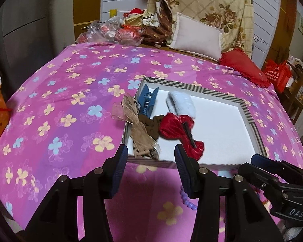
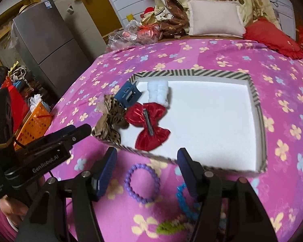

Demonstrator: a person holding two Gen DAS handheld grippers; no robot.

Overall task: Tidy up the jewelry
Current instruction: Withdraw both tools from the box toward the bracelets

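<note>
A shallow white box with a striped rim (image 1: 244,105) (image 2: 254,92) lies on the bed. In it are a red bow clip (image 1: 181,133) (image 2: 149,125), a blue claw clip (image 1: 146,100) (image 2: 128,95), a fluffy white clip (image 1: 181,104) (image 2: 158,92) and a brown leopard bow (image 1: 139,129) (image 2: 111,119). A purple bead bracelet (image 2: 142,183) (image 1: 186,200), a blue bracelet (image 2: 183,201) and a green piece (image 2: 167,226) lie on the sheet in front of the box. My left gripper (image 1: 150,151) is open and empty at the box's near edge. My right gripper (image 2: 147,157) is open and empty above the purple bracelet.
The bed has a pink flowered sheet (image 1: 60,100). Pillows (image 1: 196,36), a red cushion (image 1: 242,64) and plastic bags (image 1: 111,30) lie at its head. An orange basket (image 2: 34,119) and a grey fridge (image 2: 50,38) stand to the left of the bed.
</note>
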